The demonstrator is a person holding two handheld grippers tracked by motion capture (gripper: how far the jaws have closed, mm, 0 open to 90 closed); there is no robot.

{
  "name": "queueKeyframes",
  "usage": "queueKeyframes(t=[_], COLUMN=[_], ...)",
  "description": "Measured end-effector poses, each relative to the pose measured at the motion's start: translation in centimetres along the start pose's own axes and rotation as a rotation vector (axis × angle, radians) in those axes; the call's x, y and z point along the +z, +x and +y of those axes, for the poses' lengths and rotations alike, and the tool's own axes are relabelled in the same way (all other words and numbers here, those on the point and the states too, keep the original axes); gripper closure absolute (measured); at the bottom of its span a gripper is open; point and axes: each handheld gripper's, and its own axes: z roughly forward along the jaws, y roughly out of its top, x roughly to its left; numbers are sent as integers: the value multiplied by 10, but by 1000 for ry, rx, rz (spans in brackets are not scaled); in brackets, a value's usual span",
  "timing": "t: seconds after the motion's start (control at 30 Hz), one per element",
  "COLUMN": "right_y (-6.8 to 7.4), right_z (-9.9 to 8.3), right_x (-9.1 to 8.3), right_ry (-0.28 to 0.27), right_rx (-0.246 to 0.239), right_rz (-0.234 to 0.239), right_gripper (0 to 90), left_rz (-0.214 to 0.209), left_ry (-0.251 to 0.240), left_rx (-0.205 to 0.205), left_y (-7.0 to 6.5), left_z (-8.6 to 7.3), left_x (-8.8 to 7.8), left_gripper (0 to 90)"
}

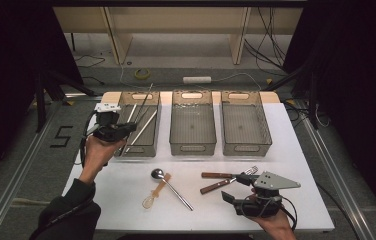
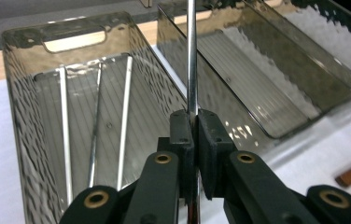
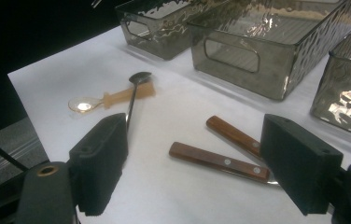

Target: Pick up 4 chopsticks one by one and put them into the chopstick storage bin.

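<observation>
High view: left gripper (image 1: 126,127) holds a metal rod (image 1: 143,106) over the left bin (image 1: 152,148) (three rods lie inside); right gripper (image 1: 236,187) rests low on the desk (image 1: 126,195).

Left gripper view: fingers (image 2: 181,133) clamped on the rod, upright.

Right gripper view: fingers (image 3: 100,161) wide apart, gripping nothing, wooden-handled utensils (image 3: 218,161) between them.

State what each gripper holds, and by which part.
The left gripper clamps a thin metal rod near its lower end, above the left bin. The right gripper holds nothing.
</observation>
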Motion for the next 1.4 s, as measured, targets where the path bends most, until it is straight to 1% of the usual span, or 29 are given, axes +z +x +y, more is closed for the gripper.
queueKeyframes(t=[0.1, 0.13, 0.3, 0.37, 0.47, 0.53, 0.63, 0.73, 0.87, 0.93, 1.03, 1.2, 1.23, 1.4], right_y=[1, 1, -1, 0, 0, 0, -1, 0, 0, 0, 0, 0, 0, 0], right_z=[0, 1, 0, 0, 0, 0, 0, 0, 0, 0, 0, 0, 0, 0], right_x=[1, 1, -1, -1, -1, -1, -1, -1, -1, -1, -1, -1, -1, -1], right_ry=[-1, -3, -6, -5, -7, -5, -8, -5, -6, -6, -6, -7, -7, -6], right_rx=[-10, -9, -4, -4, -6, -5, -4, -4, -4, -5, -3, -4, -3, -3], right_rz=[1, 2, 1, 1, 2, 3, 3, 3, 6, 6, 6, 7, 8, 8], right_gripper=[248, 248, 248, 248, 248, 248, 248, 248, 248, 248, 248, 248, 248, 248], left_rz=[16, 21, 32, 44, 50, 51, 62, 73, 80, 85, 90, 97, 98, 112], left_ry=[0, -14, -6, -2, -6, -17, -22, -27, -19, -14, -5, 13, 10, 29], left_rx=[-4, -13, -26, -31, -39, -42, -60, -65, -76, -67, -66, -52, -58, -59], left_y=[6, 8, 15, 18, 23, 27, 35, 39, 43, 43, 44, 45, 46, 49], left_z=[5, 7, 15, 18, 22, 23, 25, 25, 25, 24, 21, 11, 10, 5], left_x=[4, 6, 15, 20, 26, 30, 34, 37, 42, 44, 47, 54, 56, 59], left_gripper=[845, 844, 845, 844, 845, 845, 845, 844, 844, 844, 844, 844, 844, 843])
